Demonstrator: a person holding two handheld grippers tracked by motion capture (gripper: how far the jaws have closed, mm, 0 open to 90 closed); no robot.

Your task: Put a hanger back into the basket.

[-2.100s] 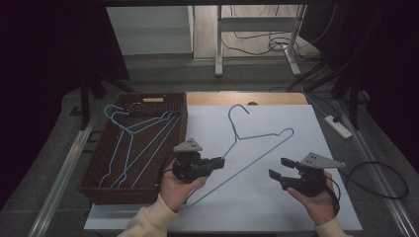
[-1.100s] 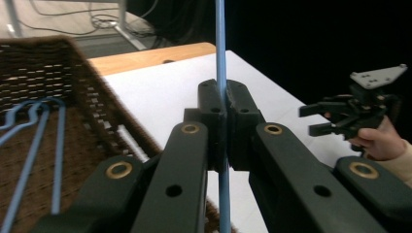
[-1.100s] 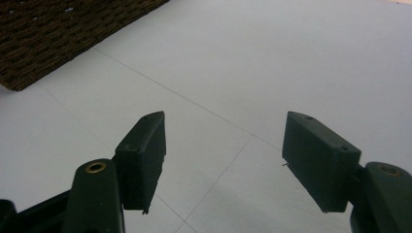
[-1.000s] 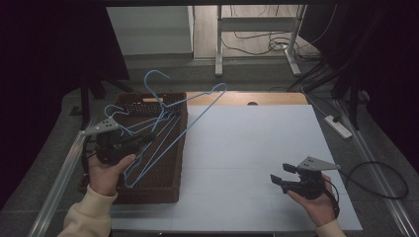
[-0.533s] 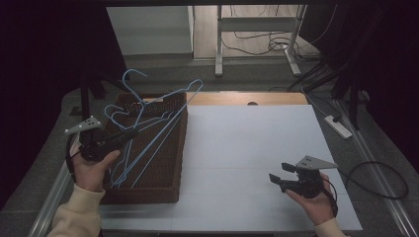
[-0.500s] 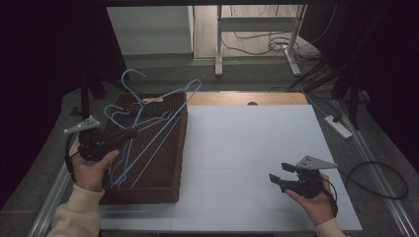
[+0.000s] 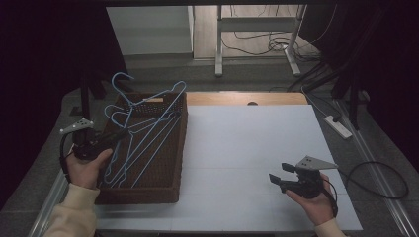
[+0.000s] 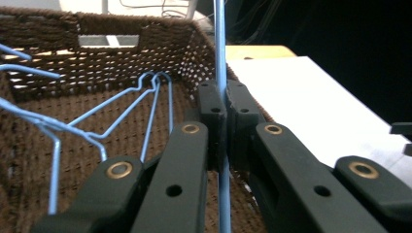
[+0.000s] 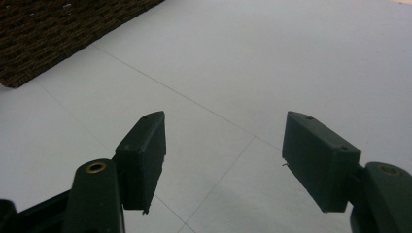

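My left gripper is shut on a blue wire hanger at the left side of a brown woven basket. The hanger slants up over the basket, its hook above the far rim. In the left gripper view the jaws are pressed together on the thin blue wire, with the gripper above the basket floor. Several more blue hangers lie inside the basket. My right gripper hovers open over the white mat at the front right. Nothing lies between its jaws.
The basket stands on the left part of the table, beside the white mat. A basket corner appears at the top left of the right gripper view. A power strip lies on the floor right of the table, and a cable trails from my right gripper.
My left gripper lifted the hanger off the white mat and carried it left over the basket. In the last half second it barely shifted. The right gripper stayed in place, open.
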